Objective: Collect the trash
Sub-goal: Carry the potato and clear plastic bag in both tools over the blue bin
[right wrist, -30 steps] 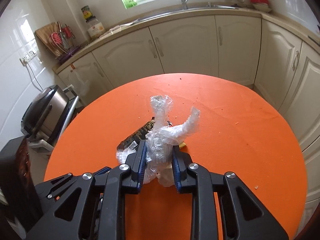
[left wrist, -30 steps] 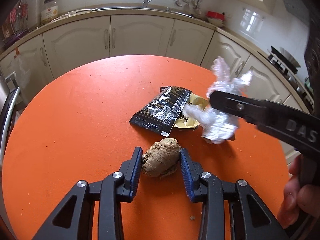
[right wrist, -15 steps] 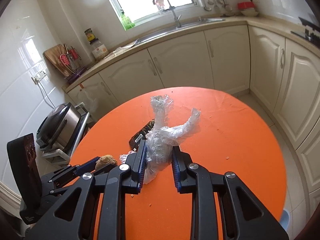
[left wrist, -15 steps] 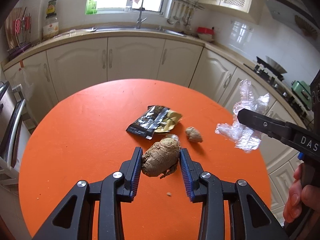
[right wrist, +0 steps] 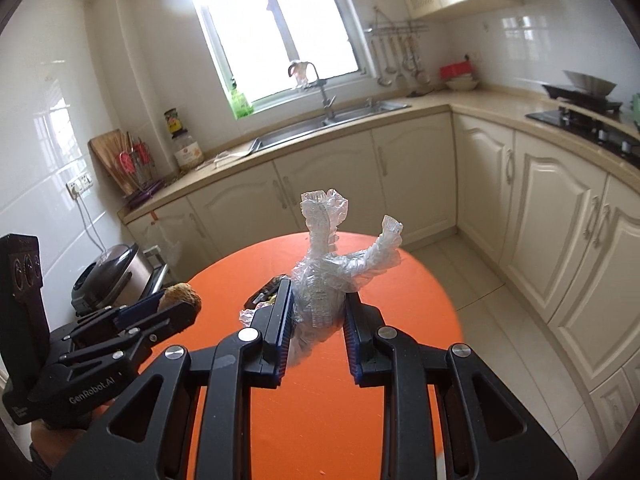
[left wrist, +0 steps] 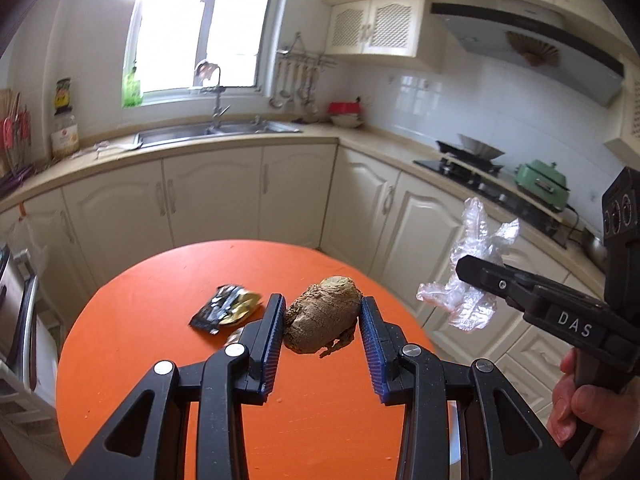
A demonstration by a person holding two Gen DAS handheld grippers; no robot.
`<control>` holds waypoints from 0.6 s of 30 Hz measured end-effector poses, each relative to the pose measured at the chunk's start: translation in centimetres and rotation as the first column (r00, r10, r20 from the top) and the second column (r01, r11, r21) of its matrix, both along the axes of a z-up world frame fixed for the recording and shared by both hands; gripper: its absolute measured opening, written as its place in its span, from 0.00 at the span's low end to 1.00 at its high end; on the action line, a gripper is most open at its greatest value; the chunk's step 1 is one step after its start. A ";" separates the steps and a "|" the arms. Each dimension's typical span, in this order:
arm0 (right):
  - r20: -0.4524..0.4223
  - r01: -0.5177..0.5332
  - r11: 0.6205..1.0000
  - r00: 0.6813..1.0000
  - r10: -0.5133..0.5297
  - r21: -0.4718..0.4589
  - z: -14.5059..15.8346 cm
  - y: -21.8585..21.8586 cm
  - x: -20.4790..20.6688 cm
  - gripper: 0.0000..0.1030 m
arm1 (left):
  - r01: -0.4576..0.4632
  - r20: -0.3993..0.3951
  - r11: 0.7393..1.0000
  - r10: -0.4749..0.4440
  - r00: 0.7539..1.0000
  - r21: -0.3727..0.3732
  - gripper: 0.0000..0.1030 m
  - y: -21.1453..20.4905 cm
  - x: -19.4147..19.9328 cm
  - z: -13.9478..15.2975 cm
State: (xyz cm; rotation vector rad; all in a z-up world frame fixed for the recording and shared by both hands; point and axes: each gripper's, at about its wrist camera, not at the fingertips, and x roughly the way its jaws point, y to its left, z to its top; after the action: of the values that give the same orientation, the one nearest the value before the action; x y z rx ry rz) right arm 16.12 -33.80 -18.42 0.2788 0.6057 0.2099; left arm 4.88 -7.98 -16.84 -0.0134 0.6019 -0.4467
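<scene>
Up come both of your hands since a second ago, and the round orange surface (left wrist: 152,320) that filled the views has dropped well below you, with the sink, window and stove now in sight. Your left gripper (left wrist: 322,320) has its jaws partly closed around the brown knobbly root, ginger by the look of it (left wrist: 320,320), which sits clamped between the blue ribbed pads (left wrist: 272,340) and hangs clear of the surface. Your right gripper (right wrist: 318,316) has its jaws narrowed tight on the crumpled clear plastic wrap (right wrist: 332,264), and two twisted tails of it stick up above the jaws. From the left wrist view that same wrap (left wrist: 468,280) hangs off to the right, out past the edge of the surface and in front of the cream cabinets, with your right hand (left wrist: 584,416) wrapped on the handle at the lower right. From the right wrist view the left gripper (right wrist: 168,312) rides low on the left with the root (right wrist: 180,294) poking out of it. Still lying on the surface is the black and gold snack wrapper (left wrist: 226,310), flat and torn open, left of the root in the left wrist view, with a small brownish scrap (left wrist: 236,336) just beside it.
</scene>
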 end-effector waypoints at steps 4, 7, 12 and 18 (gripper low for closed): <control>0.017 0.066 0.998 0.998 -0.065 -0.013 0.9 -2.8 -2.7 0.22 | 0.057 0.034 0.998 -0.057 0.998 -0.010 0.33 -0.3 -3.7 0.7; 0.020 0.120 0.993 0.993 -0.120 -0.017 1.1 -5.1 -4.7 0.22 | 0.105 0.049 0.994 -0.104 0.993 -0.017 0.33 -0.8 -5.7 1.1; 0.018 0.215 0.976 0.977 -0.215 -0.021 0.9 -9.2 -7.9 0.22 | 0.195 0.060 0.981 -0.194 0.979 -0.018 0.33 -2.9 -7.5 1.6; -0.007 0.321 0.947 0.947 -0.321 -0.027 0.1 -14.1 -11.4 0.22 | 0.299 0.040 0.954 -0.298 0.954 -0.006 0.33 -6.4 -7.4 1.4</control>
State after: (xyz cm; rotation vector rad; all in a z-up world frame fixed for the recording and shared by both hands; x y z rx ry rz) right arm 4.69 -47.89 -18.29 0.3499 0.5645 -0.1138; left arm -2.54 -14.36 -15.48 0.0757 0.5648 -0.7428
